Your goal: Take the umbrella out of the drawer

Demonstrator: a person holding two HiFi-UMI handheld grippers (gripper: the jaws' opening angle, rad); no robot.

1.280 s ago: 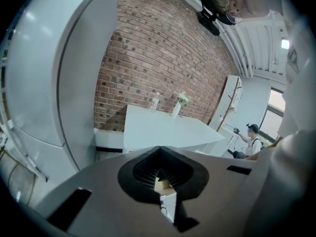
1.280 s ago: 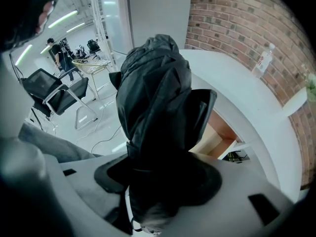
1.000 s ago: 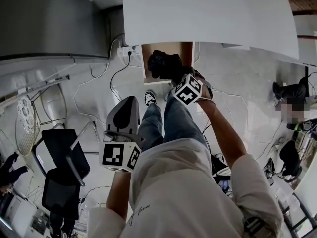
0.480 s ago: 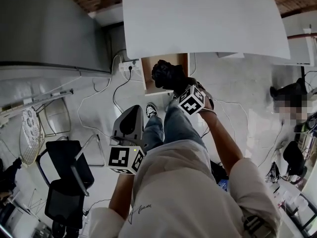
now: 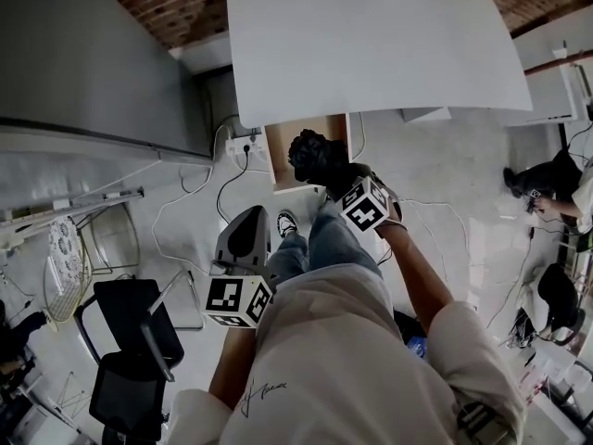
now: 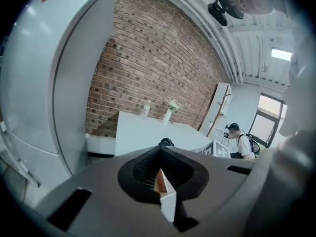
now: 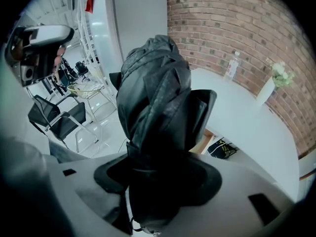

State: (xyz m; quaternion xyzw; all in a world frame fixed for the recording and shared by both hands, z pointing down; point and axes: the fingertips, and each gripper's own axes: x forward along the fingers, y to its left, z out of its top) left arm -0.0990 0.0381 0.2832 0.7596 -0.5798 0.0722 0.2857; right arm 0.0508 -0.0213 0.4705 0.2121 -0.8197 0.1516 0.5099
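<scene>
Brick wall at the back, and a big white surface [image 5: 371, 44] with a wooden drawer [image 5: 289, 146] pulled open under its near edge. The folded black umbrella [image 5: 313, 154] is clamped in the right tongs [image 5: 335, 176], which are spread pretty wide around the bundle. It sits right over the open drawer, just off the surface's near edge.

What matters for the next bit, I'd say, is that the umbrella's long axis runs the same way the tongs point and sticks out past their tips. It needs to come away along that line without catching the surface's edge. The left tongs [image 5: 248, 222] are closed with nothing in them, well apart from the drawer, so the right hand is the one doing this.

Can't tell if the far end is fully clear of the drawer, since the bundle covers that part in the head view. In the right gripper view the umbrella [image 7: 155, 98] fills the middle and its gripped end is buried between the jaws.
</scene>
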